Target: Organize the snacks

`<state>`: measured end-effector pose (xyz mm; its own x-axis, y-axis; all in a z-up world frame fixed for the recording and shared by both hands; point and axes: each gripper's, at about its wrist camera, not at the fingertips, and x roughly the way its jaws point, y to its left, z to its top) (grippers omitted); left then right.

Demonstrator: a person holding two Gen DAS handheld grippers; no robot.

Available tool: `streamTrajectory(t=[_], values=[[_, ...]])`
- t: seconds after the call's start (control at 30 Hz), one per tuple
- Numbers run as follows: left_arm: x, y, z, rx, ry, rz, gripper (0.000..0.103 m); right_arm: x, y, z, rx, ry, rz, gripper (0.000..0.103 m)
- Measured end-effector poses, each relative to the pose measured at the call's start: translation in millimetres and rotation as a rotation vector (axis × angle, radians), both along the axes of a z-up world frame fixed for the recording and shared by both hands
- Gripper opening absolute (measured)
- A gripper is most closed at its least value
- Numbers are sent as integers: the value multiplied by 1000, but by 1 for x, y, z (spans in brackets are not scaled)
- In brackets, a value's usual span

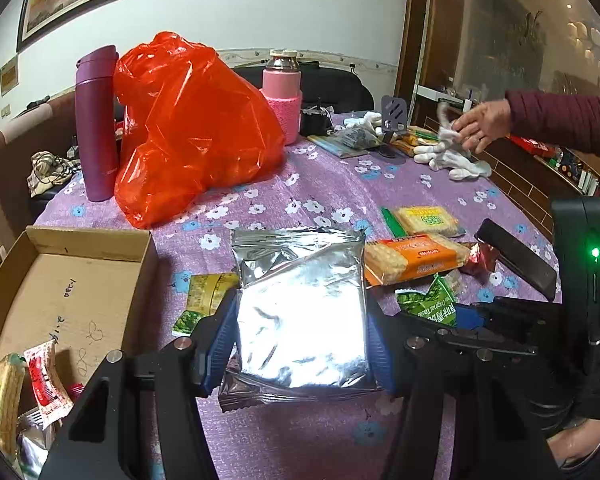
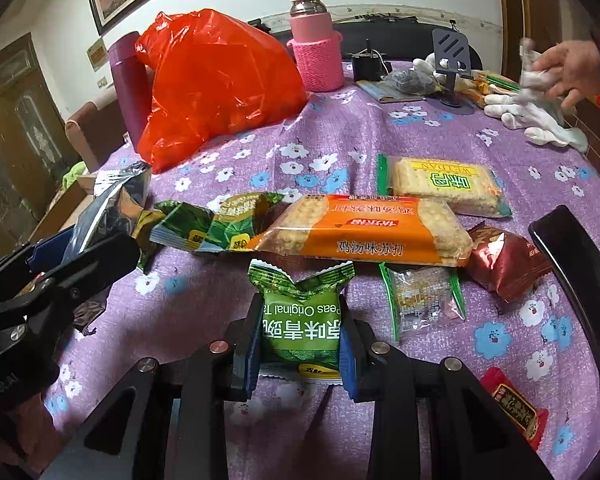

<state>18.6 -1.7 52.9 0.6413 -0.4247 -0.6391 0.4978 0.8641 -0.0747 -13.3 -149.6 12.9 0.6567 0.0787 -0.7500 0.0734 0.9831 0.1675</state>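
Note:
My left gripper (image 1: 300,320) is shut on a silver foil snack bag (image 1: 300,304) and holds it just above the purple flowered tablecloth (image 1: 300,184). My right gripper (image 2: 298,328) is shut on a small green pea snack packet (image 2: 302,320), which also shows in the left wrist view (image 1: 432,304). An open cardboard box (image 1: 64,292) at the left holds a few snacks. An orange cracker pack (image 2: 364,228), a yellow-green cracker pack (image 2: 444,184), a dark red packet (image 2: 508,260), a clear small packet (image 2: 424,300) and green packets (image 2: 204,224) lie on the cloth.
A red plastic bag (image 1: 188,128), a purple flask (image 1: 96,120) and a pink-sleeved jar (image 1: 282,92) stand at the back. A black phone (image 2: 580,288) lies at the right. Another person's hand (image 1: 480,124) handles white gloves (image 1: 452,156) at the far right.

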Motion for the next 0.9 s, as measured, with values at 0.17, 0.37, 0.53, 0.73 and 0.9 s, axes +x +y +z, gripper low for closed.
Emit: streamTrajectory(t=[0.17,0.37,0.53,0.73,0.9], values=[[1,-2,-3,10,7,-3,57,-2,3,0,-26,2,3,34],[0,-3,-2,8,6,-1,57,-3,1,0,-23,0,-6,34],[0,0,0,3,1,5,57,-5,0,4,-41,-26,-27,34],[-1,0,0,4,-2,5,57,-5,0,7,-66,-45,-41,34],[-1,0,0,4,-5,8,57,-4,-1,6,-80,-50,-51,34]])
